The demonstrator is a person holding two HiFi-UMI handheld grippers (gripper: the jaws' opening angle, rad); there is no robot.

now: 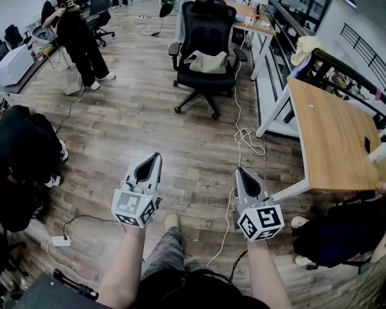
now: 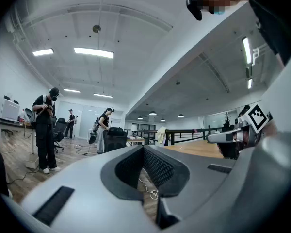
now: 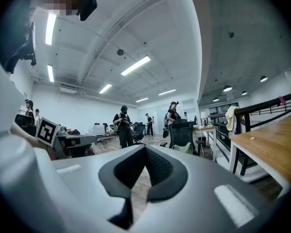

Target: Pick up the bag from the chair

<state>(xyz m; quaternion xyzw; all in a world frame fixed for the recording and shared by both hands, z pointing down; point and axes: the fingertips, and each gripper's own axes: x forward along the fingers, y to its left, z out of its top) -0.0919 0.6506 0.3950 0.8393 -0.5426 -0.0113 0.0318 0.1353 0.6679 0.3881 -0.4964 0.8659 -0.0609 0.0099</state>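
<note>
A pale cream bag (image 1: 209, 63) lies on the seat of a black office chair (image 1: 206, 18) at the far middle of the room. In the right gripper view the chair (image 3: 180, 132) stands ahead, right of centre, with the bag (image 3: 185, 149) on its seat. The left gripper view shows only the chair's back (image 2: 115, 140), far ahead. My left gripper (image 1: 156, 158) and right gripper (image 1: 239, 171) are held level side by side, several steps short of the chair. Both are shut with nothing between the jaws. The tips meet at the left gripper (image 2: 143, 147) and the right gripper (image 3: 145, 147).
A wooden table (image 1: 328, 134) stands on the right, with a white cable (image 1: 244, 137) trailing along the floor beside it. A desk (image 1: 251, 15) is behind the chair. One person stands at the far left (image 1: 80, 37) and another crouches at the left (image 1: 19, 147). A power strip (image 1: 61, 241) lies near my feet.
</note>
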